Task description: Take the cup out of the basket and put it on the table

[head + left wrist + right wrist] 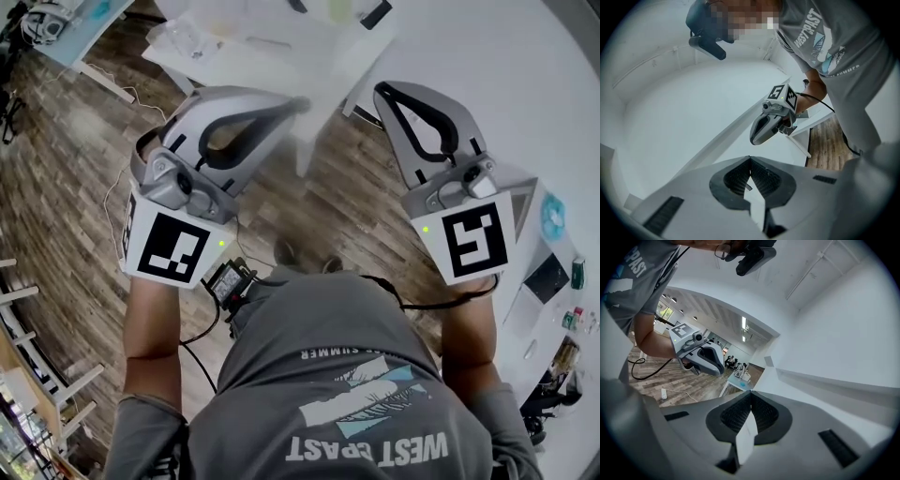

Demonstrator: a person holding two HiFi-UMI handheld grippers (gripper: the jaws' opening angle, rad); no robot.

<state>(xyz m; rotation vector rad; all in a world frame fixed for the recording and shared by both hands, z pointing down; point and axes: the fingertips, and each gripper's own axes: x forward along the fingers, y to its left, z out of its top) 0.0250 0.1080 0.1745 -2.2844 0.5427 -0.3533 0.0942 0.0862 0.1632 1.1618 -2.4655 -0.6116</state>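
Note:
No cup and no basket shows in any view. In the head view both grippers are held out in front of the person's chest, over the wooden floor. My left gripper [296,104] is shut with nothing in it, its jaws meeting at the tip [750,158]. My right gripper [382,92] is also shut and empty [751,394]. Each gripper view catches the other gripper in the air: the right gripper [759,137] and the left gripper [712,365]. Both cameras look mostly at white wall and ceiling.
A white table [281,47] with a few small items stands just beyond the grippers. Another white surface [548,281] with small objects lies at the right. A cable [112,202] trails over the wooden floor [56,169]. More tables [736,380] stand far off.

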